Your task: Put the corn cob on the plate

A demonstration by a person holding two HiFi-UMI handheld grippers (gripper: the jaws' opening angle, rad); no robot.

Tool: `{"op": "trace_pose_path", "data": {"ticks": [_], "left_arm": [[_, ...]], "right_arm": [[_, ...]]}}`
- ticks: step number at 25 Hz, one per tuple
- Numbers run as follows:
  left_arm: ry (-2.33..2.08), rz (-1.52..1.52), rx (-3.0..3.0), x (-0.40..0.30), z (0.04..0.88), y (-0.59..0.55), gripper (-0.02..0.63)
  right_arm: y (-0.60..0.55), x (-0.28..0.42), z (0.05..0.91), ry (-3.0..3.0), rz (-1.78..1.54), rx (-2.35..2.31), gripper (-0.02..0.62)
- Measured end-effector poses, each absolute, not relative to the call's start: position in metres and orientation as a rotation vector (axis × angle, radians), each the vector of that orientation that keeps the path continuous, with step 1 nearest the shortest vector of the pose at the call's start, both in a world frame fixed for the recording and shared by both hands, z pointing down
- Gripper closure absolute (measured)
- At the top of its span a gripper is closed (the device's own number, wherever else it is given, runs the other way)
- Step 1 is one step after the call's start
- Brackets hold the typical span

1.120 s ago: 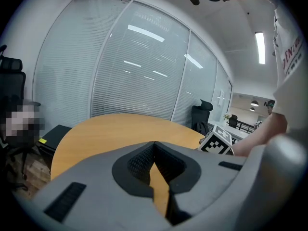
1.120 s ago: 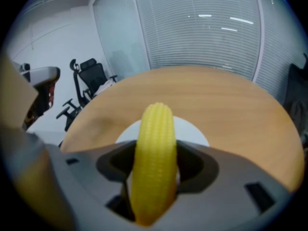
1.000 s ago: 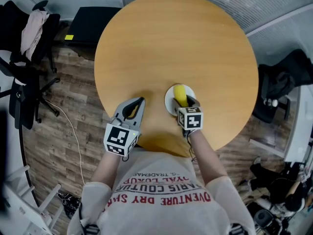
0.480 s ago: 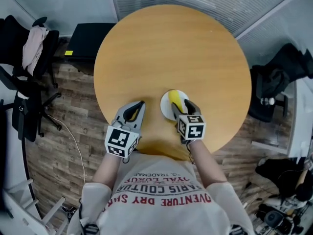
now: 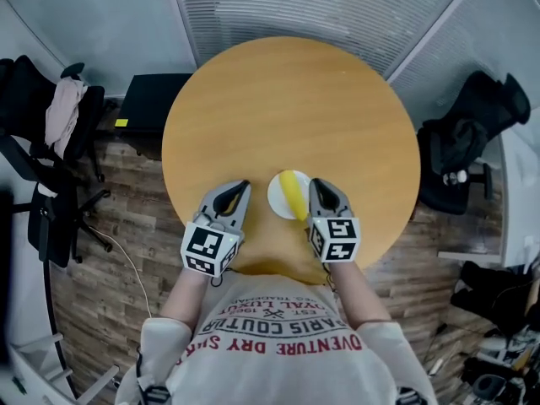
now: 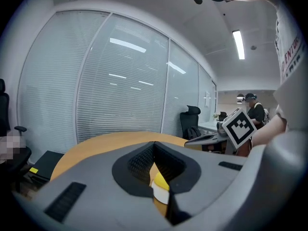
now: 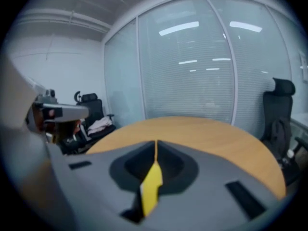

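Note:
The yellow corn cob (image 5: 294, 194) lies on the small white plate (image 5: 277, 194) near the front edge of the round wooden table (image 5: 287, 99). My right gripper (image 5: 316, 184) hovers just right of the plate, lifted clear of the cob, jaws shut and empty. My left gripper (image 5: 243, 186) hangs left of the plate, also shut and empty. In the left gripper view the jaws (image 6: 154, 143) meet at the tip, and the cob (image 6: 160, 182) and plate (image 6: 161, 196) show through the gap below. In the right gripper view the cob (image 7: 151, 186) shows below the closed tips (image 7: 156, 142).
A black case (image 5: 156, 99) sits on the floor to the left of the table. Office chairs stand at the left (image 5: 59, 116) and right (image 5: 472, 133). Glass walls with blinds run behind the table. The person's torso is close to the table's near edge.
My right gripper left the cob on the plate, rose, drew back toward the person and shut its jaws. The left gripper also rose a little.

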State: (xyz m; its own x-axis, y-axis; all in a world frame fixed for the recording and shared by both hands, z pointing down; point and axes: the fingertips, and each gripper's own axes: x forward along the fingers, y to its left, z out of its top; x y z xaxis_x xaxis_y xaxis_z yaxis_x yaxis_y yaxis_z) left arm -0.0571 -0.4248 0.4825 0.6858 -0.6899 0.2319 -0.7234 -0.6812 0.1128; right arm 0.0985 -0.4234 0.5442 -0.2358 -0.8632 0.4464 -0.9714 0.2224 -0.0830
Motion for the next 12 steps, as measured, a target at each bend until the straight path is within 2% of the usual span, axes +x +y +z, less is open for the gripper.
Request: {"op": "trace_pose_path", "data": {"ticks": [7,12], "left_arm": [[-1.19,0.177,2.732,-0.057,0.454,-0.437,0.572],[-1.201,0.157,2.73,-0.055,0.45,-0.439,0.572]], "right_arm": [[-0.417,0.099,0.481,-2.319,0.302,1.799,0.565],[-0.411,0.099,0.466,-2.344,0.249,1.8,0.566]]}}
